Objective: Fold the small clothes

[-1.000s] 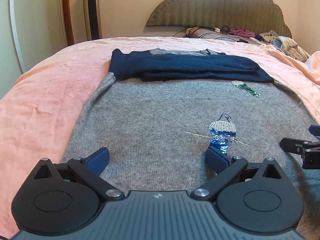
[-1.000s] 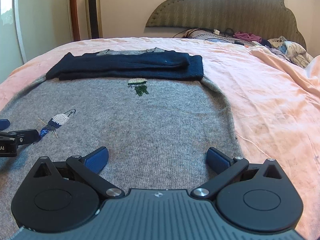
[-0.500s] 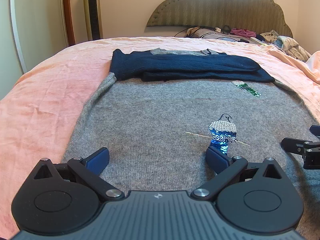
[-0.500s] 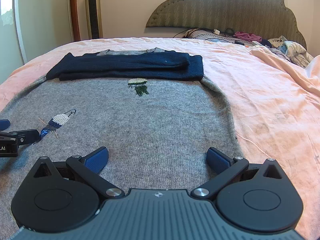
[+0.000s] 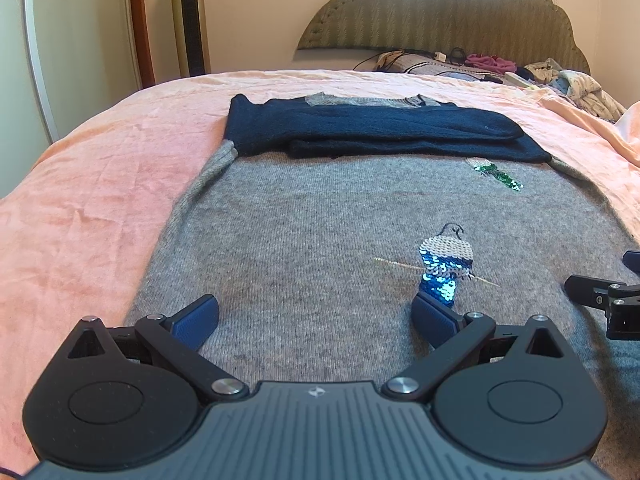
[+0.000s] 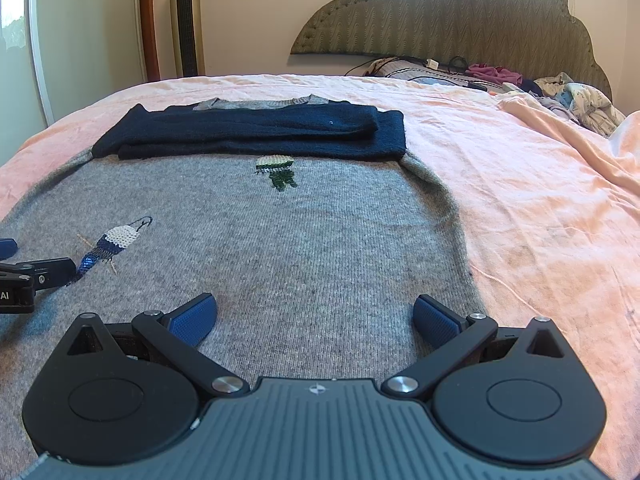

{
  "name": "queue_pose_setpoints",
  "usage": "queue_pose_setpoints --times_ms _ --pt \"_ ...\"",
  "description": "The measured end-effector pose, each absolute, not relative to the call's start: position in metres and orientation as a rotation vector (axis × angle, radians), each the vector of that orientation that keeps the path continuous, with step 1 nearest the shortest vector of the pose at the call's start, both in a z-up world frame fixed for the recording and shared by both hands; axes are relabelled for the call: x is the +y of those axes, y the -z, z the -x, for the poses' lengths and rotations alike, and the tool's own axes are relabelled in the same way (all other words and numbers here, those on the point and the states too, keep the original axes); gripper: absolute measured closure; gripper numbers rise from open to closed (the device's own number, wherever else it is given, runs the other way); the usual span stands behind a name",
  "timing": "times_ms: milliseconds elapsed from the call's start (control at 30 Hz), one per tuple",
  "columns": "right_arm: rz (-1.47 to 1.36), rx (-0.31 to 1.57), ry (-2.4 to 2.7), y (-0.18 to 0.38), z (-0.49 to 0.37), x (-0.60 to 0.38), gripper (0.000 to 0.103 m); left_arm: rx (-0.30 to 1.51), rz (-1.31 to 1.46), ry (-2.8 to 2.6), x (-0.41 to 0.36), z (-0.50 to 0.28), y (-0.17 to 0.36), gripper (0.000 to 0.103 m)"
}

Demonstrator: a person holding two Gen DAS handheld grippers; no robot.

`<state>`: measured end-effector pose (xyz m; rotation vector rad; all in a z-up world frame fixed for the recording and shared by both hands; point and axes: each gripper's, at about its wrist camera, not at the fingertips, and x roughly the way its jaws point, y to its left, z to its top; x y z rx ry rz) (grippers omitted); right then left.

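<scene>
A grey knit sweater [image 5: 304, 224] lies flat on the bed, with its navy sleeves [image 5: 372, 128] folded across its far end. It has a blue sequin bird [image 5: 444, 268] and a green sequin figure [image 5: 496, 170]. My left gripper [image 5: 316, 318] is open and empty, low over the sweater's near left part. My right gripper [image 6: 316, 316] is open and empty over the near right part of the sweater [image 6: 320, 232]. Each gripper shows at the edge of the other's view: the right gripper [image 5: 608, 300], the left gripper [image 6: 28, 276].
A pink sheet [image 5: 88, 200] covers the bed on both sides of the sweater. Loose clothes and cables [image 6: 520, 84] lie piled by the padded headboard [image 6: 460, 12]. A tower fan [image 5: 192, 20] and a door stand beyond the bed's far left corner.
Almost nothing differs. Both grippers stay open and hover in the same places over the sweater, with only a slight drift.
</scene>
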<state>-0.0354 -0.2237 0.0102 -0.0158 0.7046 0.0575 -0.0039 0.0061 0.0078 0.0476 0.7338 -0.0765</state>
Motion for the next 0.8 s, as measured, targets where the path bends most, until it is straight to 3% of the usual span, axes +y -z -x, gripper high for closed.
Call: queue_pose_setpoints --times_ms 800 --pt "0.086 0.734 -0.18 -0.019 0.132 -0.246 0.0 0.803 -0.093 0.229 0.044 0.123 -0.019 0.0"
